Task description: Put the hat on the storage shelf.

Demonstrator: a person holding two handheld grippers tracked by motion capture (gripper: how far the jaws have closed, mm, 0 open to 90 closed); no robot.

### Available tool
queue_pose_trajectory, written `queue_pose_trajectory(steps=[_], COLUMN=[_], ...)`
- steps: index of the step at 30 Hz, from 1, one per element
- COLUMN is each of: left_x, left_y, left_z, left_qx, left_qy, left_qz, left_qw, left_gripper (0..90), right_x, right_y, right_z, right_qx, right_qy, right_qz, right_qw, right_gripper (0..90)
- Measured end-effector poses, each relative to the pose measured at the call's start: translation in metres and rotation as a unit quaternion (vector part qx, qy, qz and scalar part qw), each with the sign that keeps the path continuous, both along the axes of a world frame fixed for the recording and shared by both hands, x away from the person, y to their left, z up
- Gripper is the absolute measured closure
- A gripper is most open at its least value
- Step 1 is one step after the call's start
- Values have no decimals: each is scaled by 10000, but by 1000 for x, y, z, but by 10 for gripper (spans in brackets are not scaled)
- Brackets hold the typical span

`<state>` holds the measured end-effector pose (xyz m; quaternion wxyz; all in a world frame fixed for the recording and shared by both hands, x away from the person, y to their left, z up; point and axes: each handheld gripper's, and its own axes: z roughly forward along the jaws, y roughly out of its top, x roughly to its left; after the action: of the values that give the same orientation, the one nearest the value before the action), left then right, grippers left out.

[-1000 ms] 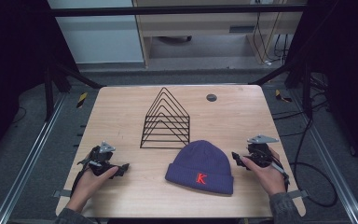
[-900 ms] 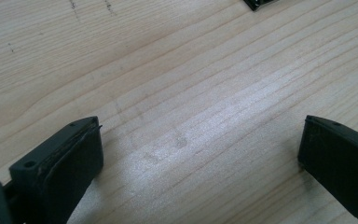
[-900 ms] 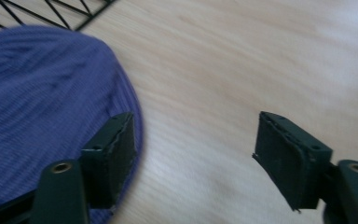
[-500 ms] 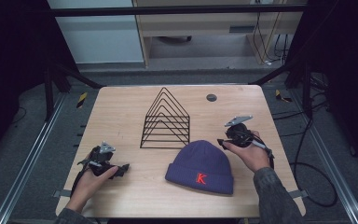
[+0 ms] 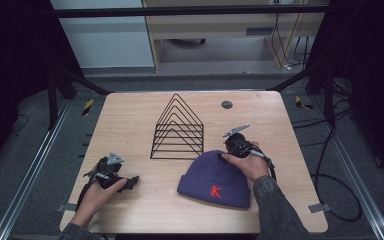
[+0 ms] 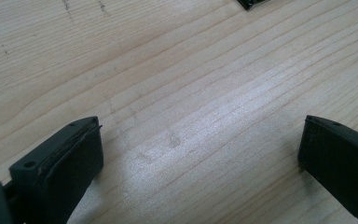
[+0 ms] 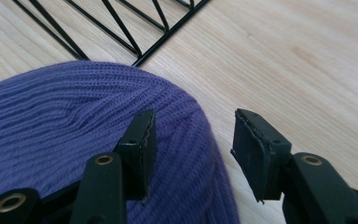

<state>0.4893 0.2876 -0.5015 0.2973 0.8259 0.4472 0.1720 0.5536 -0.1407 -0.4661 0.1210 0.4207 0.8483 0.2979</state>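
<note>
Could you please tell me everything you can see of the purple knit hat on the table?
The purple knit hat is a ribbed beanie of soft, wool-like yarn with a folded cuff bearing a red letter K. It lies flat on the wooden table, crown toward the black wire rack, cuff toward the person. The right tool is at its crown edge, one jaw over the fabric, the other over bare wood, not pressing it.

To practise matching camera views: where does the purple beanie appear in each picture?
High view: purple beanie lies low and right of centre, in front of the wire rack.
Left gripper view: bare wooden table.
Right gripper view: it covers the lower left.
Shared landmark: the wire rack, seen in the high and right gripper views.
</note>
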Motion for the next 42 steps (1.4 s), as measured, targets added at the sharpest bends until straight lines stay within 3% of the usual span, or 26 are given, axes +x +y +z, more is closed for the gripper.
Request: queue_pose_trajectory(steps=[7,8,9,10,14,18,26,31,40,42], left_x=[0,0,0,0,0,0,0,0,-1,-1], left_y=[0,0,0,0,0,0,0,0,1,2], left_z=[0,0,0,0,0,0,0,0,2,5], left_qx=[-2,-6,-8,-7,-7,-6,-7,-8,23,-62], left_qy=[4,5,7,5,-1,-3,-5,-5,37,8], left_qz=[-22,-23,-22,-22,-19,-29,-35,-47,-284,-269], left_qw=[10000,10000,10000,10000,10000,10000,10000,10000,9996,9996], left_gripper=[0,0,0,0,0,0,0,0,25,40], right_x=[4,3,3,2,1,-3,-31,-55,-83,-92], right_y=[9,11,11,11,10,7,-13,-28,-35,-36], right_z=[-7,-8,-8,-7,-6,-3,31,56,88,100], right_qx=[-38,-75,-75,-57,-67,-3,459,784,931,983], right_qy=[170,212,212,232,150,73,-415,-792,-1161,-1273], right_qz=[34,49,49,96,227,277,441,561,755,833], right_qw=[9998,9997,9997,9997,9996,9996,9971,9922,9860,9835], right_gripper=[517,572,572,657,762,797,804,810,818,821])
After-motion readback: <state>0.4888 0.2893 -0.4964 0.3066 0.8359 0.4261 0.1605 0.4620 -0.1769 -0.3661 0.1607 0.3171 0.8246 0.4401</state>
